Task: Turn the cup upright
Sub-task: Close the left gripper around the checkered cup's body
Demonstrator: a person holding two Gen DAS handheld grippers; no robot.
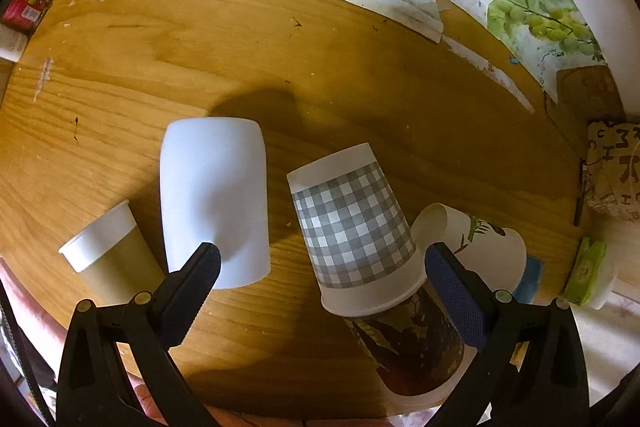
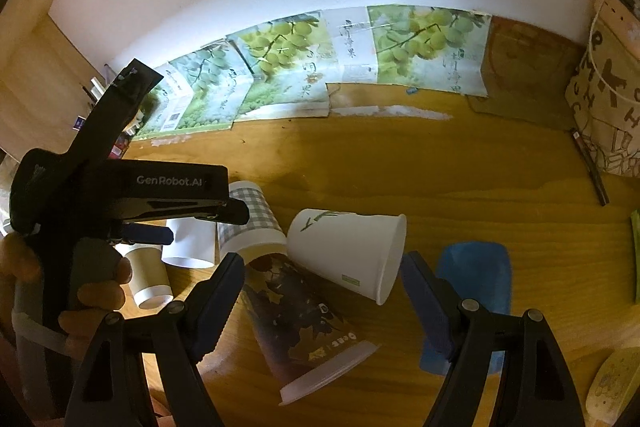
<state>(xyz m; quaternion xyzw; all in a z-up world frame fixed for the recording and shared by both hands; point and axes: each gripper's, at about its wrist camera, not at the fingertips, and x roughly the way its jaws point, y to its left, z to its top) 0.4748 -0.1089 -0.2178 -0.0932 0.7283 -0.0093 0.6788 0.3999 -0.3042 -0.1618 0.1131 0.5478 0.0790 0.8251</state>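
Observation:
Several paper cups lie on the wooden table (image 1: 360, 75). In the left wrist view a grey checked cup (image 1: 354, 231) stands upside down, with a dark printed cup (image 1: 408, 343) lying against it. A plain white cup (image 1: 214, 199) and a tan cup (image 1: 108, 259) are to its left; a white cup with a bamboo print (image 1: 480, 239) lies on its side to the right. My left gripper (image 1: 320, 263) is open above them. My right gripper (image 2: 320, 287) is open over the dark cup (image 2: 304, 323) and the bamboo cup (image 2: 348, 251). The left gripper's body (image 2: 132, 195) shows at the left.
Grape-print cardboard sheets (image 2: 304, 67) lean on the white wall behind the table. A patterned bag (image 2: 604, 115) stands at the right. A blue flat object (image 2: 476, 287) lies on the table by my right finger. A green packet (image 1: 586, 271) sits at the right edge.

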